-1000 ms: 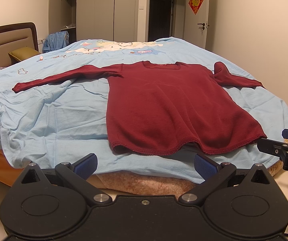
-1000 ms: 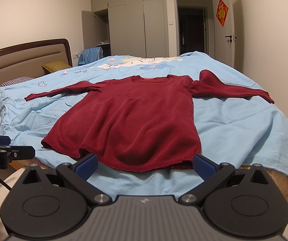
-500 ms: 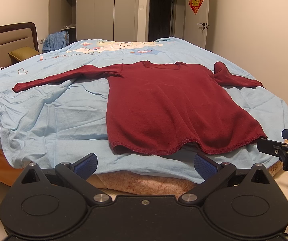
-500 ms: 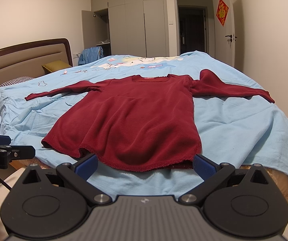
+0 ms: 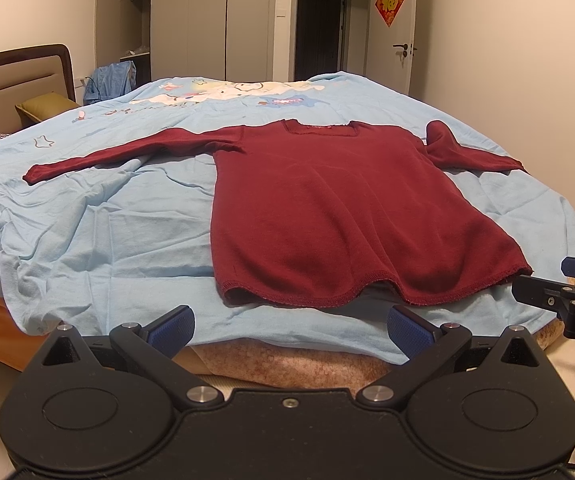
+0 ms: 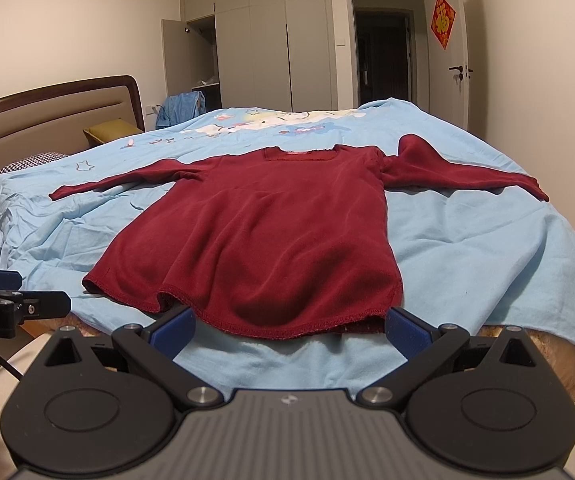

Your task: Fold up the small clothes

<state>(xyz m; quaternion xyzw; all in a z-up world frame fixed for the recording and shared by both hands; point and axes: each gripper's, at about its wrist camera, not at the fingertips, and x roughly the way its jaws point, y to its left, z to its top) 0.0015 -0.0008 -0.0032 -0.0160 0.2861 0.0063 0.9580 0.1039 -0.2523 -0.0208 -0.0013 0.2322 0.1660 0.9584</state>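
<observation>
A dark red long-sleeved sweater (image 5: 327,208) (image 6: 271,232) lies flat on a light blue bedsheet (image 5: 99,236) (image 6: 467,256), neck at the far side, hem toward me, both sleeves spread out sideways. My left gripper (image 5: 290,324) hovers open just short of the hem, in front of the bed's near edge. My right gripper (image 6: 289,326) is open too, its blue pads (image 6: 175,328) flanking the hem's right part without touching the cloth. Each gripper shows at the edge of the other's view.
The bed has a padded headboard (image 6: 47,120) and pillows (image 5: 43,106) on the left. A wardrobe (image 6: 271,36) with an open door, a dark doorway (image 5: 319,32) and a closed door stand at the far wall. The mattress edge (image 5: 287,360) is just below the grippers.
</observation>
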